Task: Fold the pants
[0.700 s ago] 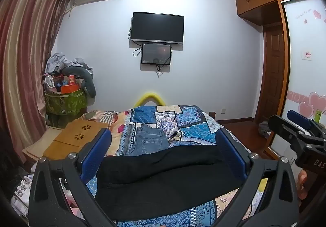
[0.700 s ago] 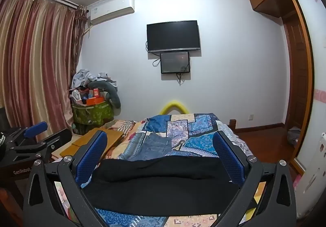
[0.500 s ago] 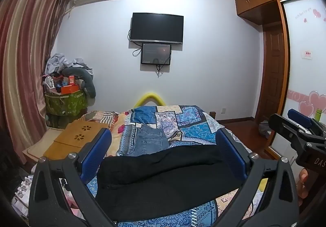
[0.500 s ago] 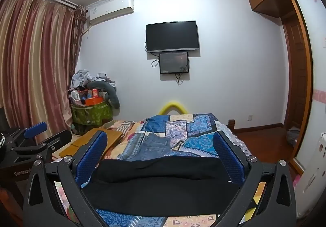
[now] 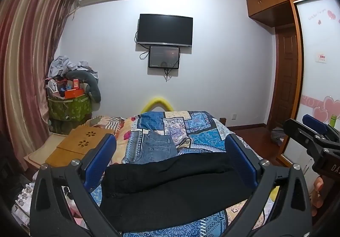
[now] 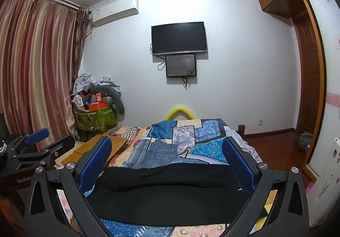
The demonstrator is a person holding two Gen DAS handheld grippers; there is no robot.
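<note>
Black pants point(image 5: 170, 188) lie folded across the near end of the bed, on the patchwork blanket; they also show in the right wrist view point(image 6: 170, 192). My left gripper point(image 5: 170, 152) is open and empty, held above the near side of the pants. My right gripper point(image 6: 167, 152) is open and empty too, above the pants. The right gripper shows at the right edge of the left wrist view point(image 5: 314, 137); the left gripper shows at the left edge of the right wrist view point(image 6: 36, 145).
Folded blue jeans point(image 5: 158, 148) lie on the blanket beyond the black pants. A wooden lap table point(image 5: 78, 147) sits at the bed's left. A green bin piled with clutter point(image 5: 70, 105) stands by the curtain. A TV point(image 5: 165, 29) hangs on the far wall.
</note>
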